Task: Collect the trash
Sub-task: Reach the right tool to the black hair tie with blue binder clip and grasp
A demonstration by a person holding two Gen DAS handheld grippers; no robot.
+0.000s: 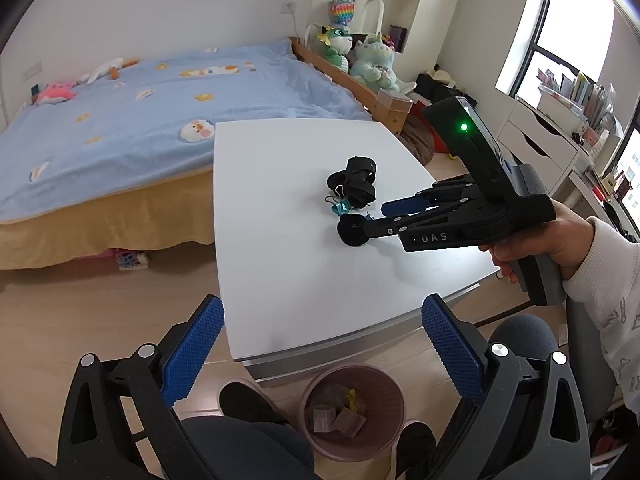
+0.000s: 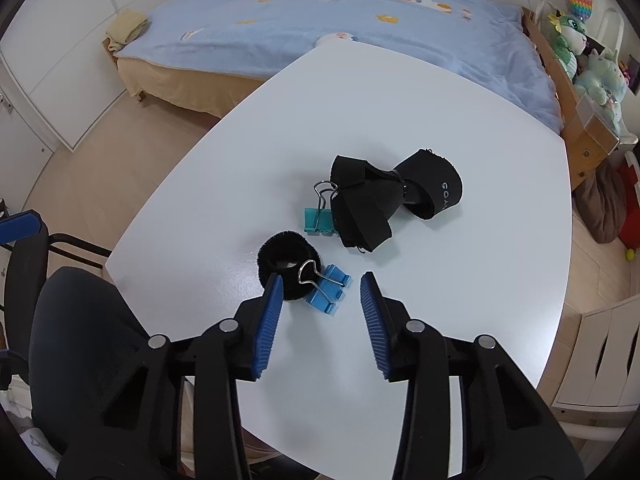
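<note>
On the white table [image 2: 460, 300] lie a black fuzzy ring [image 2: 286, 266], a blue binder clip [image 2: 328, 286] beside it, a second teal binder clip [image 2: 318, 216] and a black strap bundle [image 2: 384, 196]. My right gripper [image 2: 320, 286] is open, low over the table, with its fingers on either side of the near blue clip and the left finger against the fuzzy ring. In the left wrist view the right gripper [image 1: 376, 216] reaches over the same items [image 1: 352, 188]. My left gripper [image 1: 322, 320] is open and empty, held above the table's near edge and a pink trash bin [image 1: 352, 412].
The bin on the floor holds several paper scraps. A bed [image 1: 140, 112] with a blue cover stands behind the table. An office chair [image 2: 80, 340] is at the left. Plush toys [image 1: 372, 60], shelves and white drawers [image 1: 536, 148] line the right side.
</note>
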